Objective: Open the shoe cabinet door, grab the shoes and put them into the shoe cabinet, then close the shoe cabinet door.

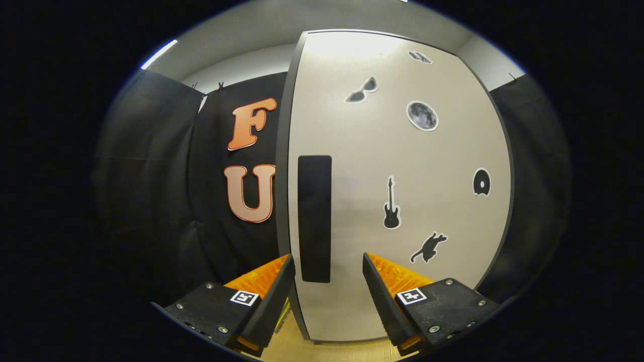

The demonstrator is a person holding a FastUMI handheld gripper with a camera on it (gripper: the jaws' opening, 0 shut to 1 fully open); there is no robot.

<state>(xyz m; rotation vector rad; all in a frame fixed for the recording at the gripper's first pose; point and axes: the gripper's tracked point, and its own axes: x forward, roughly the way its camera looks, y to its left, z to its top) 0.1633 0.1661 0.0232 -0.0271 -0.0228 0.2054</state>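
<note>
The shoe cabinet door (397, 166) is a pale panel with a dark edge, standing upright just ahead of me and carrying small stickers. A tall black handle strip (314, 218) runs down the door near its left edge. My gripper (327, 264) is open, its two fingers spread to either side of the lower end of that handle. The left finger (274, 291) sits past the door's left edge and the right finger (385, 289) lies in front of the panel. Nothing is pressed between them. Whether the door is ajar I cannot tell.
Black cloth walls stand to the left and right of the cabinet. A strip of light wooden floor (292, 347) shows under the door between the fingers. A grey ceiling with a light bar (158, 54) is above.
</note>
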